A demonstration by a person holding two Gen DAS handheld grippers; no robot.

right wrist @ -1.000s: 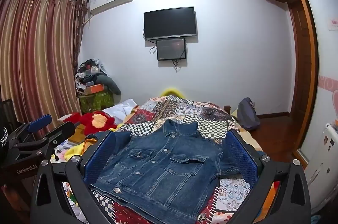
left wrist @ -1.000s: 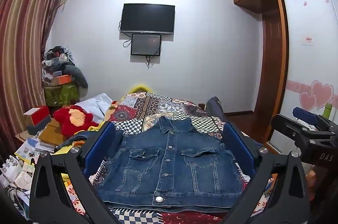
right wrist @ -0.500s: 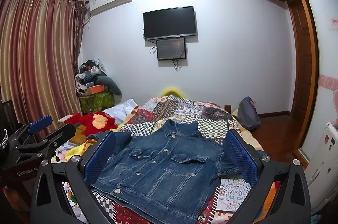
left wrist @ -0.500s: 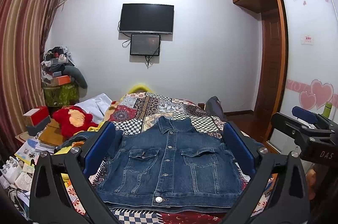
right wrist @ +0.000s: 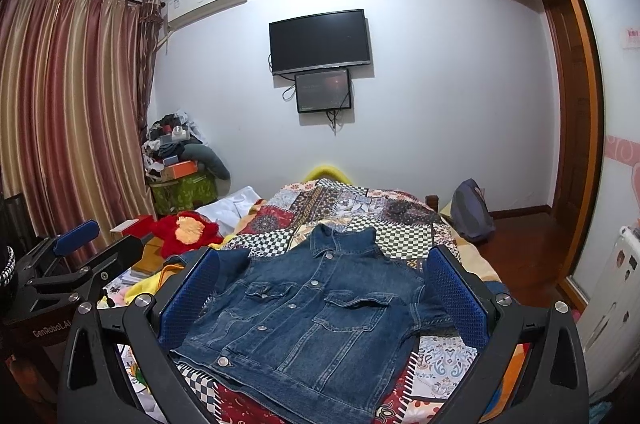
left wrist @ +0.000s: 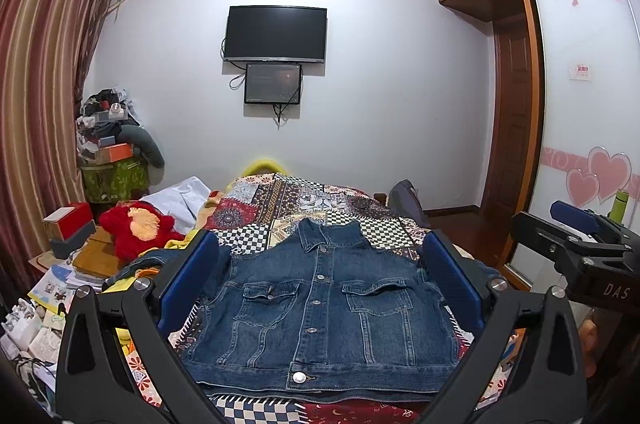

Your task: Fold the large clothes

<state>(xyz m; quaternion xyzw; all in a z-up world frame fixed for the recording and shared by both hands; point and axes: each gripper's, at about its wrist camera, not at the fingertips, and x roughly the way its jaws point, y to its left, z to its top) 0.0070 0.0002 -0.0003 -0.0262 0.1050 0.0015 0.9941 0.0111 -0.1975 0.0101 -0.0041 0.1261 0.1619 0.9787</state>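
The denim jacket (left wrist: pixel 320 308) lies buttoned and front-up on the near end of the bed (left wrist: pixel 304 200), collar far, spread flat for folding, while the left gripper (left wrist: pixel 320 288) and right gripper (right wrist: pixel 322 298) hover above it, both spread apart, holding nothing.

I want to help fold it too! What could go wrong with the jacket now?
Both tools, left and right, are open above the jacket, holding nothing. Its sleeves look tucked under, so a lift might spill them out. Thick denim and metal buttons may slip from a thin pinch. The quilt underneath could get grabbed along.
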